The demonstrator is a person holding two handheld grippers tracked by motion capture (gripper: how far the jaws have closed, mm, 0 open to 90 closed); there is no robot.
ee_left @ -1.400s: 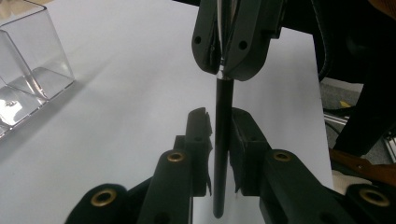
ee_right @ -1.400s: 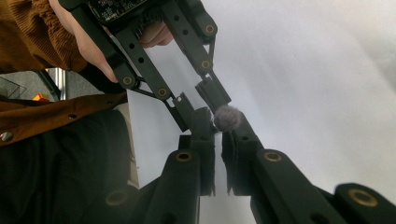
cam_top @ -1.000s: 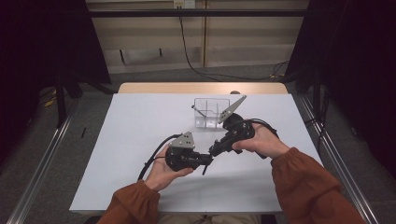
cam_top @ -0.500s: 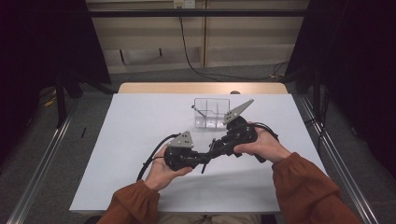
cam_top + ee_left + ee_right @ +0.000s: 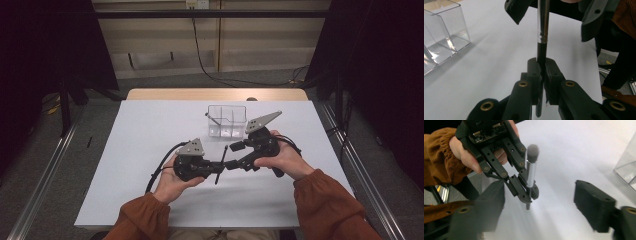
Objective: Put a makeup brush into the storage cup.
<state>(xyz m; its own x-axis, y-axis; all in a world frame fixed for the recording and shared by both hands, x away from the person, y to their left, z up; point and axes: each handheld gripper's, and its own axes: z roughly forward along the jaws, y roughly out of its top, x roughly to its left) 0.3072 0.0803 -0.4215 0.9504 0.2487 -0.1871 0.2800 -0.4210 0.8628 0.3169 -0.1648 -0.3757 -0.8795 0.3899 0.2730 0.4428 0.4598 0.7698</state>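
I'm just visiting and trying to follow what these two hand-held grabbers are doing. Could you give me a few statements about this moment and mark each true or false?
1. The left gripper is clamped on the makeup brush. True.
2. The right gripper also clamps the brush. False: its jaws have just been opening and stand apart on either side of it.
3. The clear plastic organizer sits on the white table beyond the grippers. True.
4. The brush lies flat on the table. False: it is held above it.

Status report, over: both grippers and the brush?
Left gripper shut on makeup brush. Right gripper fingers just opened, brush between them, not pressed. Clear organizer behind, nothing blocking.
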